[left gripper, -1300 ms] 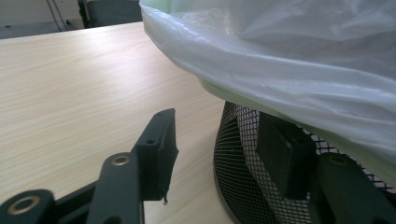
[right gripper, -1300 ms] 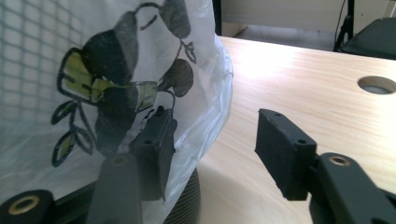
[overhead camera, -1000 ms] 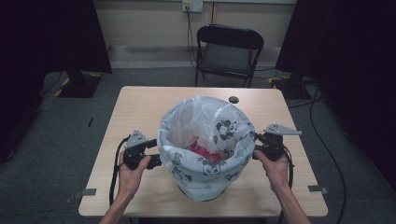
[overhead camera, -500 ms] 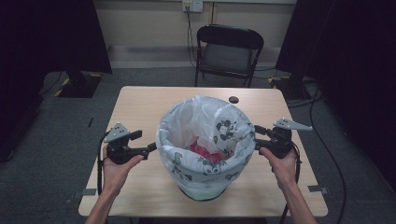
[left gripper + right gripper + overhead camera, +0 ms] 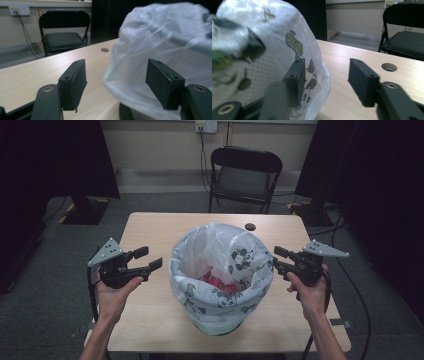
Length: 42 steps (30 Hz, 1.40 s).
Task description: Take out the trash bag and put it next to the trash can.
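The bin (image 5: 220, 320) stood mid-bench (image 5: 150, 325), already lined with a printed bag (image 5: 239, 257) folded over its rim, something pink (image 5: 216, 281) lying inside. The left gripper (image 5: 148, 258) and right gripper (image 5: 278, 258) flanked it, fingers (image 5: 73, 83) apart and empty after closing a little. Tying or lifting the bag out looked still undone.

In front of me a bin (image 5: 220, 322) stands upright on the surface, lined with a white leaf-printed bag (image 5: 227, 262) folded over its rim; something pink (image 5: 220, 282) lies inside.
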{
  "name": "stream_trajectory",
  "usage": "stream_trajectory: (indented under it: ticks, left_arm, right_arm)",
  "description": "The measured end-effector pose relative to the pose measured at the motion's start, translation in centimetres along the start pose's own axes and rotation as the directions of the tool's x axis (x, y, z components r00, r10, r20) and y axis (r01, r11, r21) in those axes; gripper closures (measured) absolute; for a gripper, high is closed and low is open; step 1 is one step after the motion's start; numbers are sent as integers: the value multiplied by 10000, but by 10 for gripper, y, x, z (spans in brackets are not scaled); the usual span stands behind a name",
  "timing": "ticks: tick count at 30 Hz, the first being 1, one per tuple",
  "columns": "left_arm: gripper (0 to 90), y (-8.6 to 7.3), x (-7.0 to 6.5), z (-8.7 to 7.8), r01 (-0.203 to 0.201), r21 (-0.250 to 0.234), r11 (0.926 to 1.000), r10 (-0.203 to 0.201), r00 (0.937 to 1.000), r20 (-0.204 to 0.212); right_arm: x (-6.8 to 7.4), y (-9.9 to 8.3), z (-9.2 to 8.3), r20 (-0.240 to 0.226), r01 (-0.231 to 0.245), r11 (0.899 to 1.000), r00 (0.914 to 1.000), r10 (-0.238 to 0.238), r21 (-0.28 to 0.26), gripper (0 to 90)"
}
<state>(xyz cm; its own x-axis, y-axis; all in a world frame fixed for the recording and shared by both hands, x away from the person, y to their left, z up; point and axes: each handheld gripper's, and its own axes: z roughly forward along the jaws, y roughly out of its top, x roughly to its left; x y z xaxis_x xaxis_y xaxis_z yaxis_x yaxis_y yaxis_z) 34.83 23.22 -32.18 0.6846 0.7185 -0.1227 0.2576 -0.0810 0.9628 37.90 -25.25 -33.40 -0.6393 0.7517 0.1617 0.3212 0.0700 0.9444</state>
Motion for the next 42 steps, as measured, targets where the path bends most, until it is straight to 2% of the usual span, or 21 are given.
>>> stream_trajectory:
  ticks: [6,7,9,12,13,14,15,16,17,19,20,21,22,23,25,26,28,30,35,37,42]
  left_arm:
    - [311,16,-11,-4,-131,-334,9994,143,9992,379]
    - [307,23,-16,-6,-188,-527,9984,216,9983,540]
    - [290,27,-18,-6,-159,-640,9978,196,9981,578]
    - [272,38,-32,-6,-484,-770,9959,555,9942,922]
    - [269,40,-36,-4,-596,-721,9956,668,9926,1011]
    - [265,40,-36,-4,-596,-721,9956,668,9926,1011]
    - [261,40,-43,1,-563,-604,9966,637,9897,1280]
    - [259,40,-43,1,-563,-604,9966,637,9897,1280]
    - [247,38,-48,7,-737,-407,9964,780,9901,1168]
    - [219,36,-51,13,-634,-292,9976,663,9914,1126]
    - [214,36,-51,13,-634,-292,9976,663,9914,1126]
    - [214,34,-52,18,-671,-115,9977,679,9926,1012]
    - [206,34,-52,18,-671,-115,9977,679,9926,1012]
    - [200,32,-50,22,-704,77,9975,695,9941,832]
    - [197,30,-46,25,-538,106,9985,527,9947,880]
    - [197,30,-46,25,-538,106,9985,527,9947,880]
    - [192,28,-44,27,-448,79,9990,439,9944,967]
    - [194,28,-44,27,-452,87,9989,442,9947,929]
    - [203,30,-44,29,-479,184,9987,461,9952,860]
    - [205,30,-42,29,-435,176,9989,419,9958,810]
    - [207,30,-37,29,-314,138,9994,304,9972,684]
  right_arm:
    - [3,21,-7,-207,-88,9999,9997,89,61,392]
    - [5,30,-11,-390,-157,9998,9991,154,-90,374]
    - [8,37,-17,-244,-139,9996,9996,133,-244,350]
    - [13,45,-25,-709,-276,9979,9972,235,-581,301]
    - [16,46,-28,-694,-193,9975,9975,145,-678,292]
    - [20,47,-30,-814,-105,9969,9967,42,-774,284]
    - [24,47,-31,-1084,-106,9967,9941,18,-807,274]
    - [28,46,-31,-1318,-56,9971,9913,-43,-754,265]
    - [33,45,-30,-1469,76,9978,9890,-171,-652,260]
    - [42,42,-27,-1726,229,9989,9845,-297,-413,247]
    - [42,42,-27,-1726,229,9989,9845,-297,-413,247]
    - [49,40,-23,-1806,400,9991,9826,-421,-154,247]
    - [52,40,-21,-1645,604,9982,9846,-591,25,248]
    - [54,39,-18,-1541,733,9972,9856,-700,163,258]
    - [55,39,-14,-1161,820,9959,9902,-771,379,340]
    - [55,39,-14,-1161,820,9959,9902,-771,379,340]
    - [53,40,-12,-718,979,9941,9929,-945,458,471]
    - [50,41,-11,-473,858,9958,9953,-843,314,592]
    - [48,48,-11,49,1011,9949,9949,-1011,40,772]
    - [48,50,-11,53,1124,9936,9937,-1123,-107,827]
    - [49,51,-8,-600,973,9948,9933,-990,-308,859]
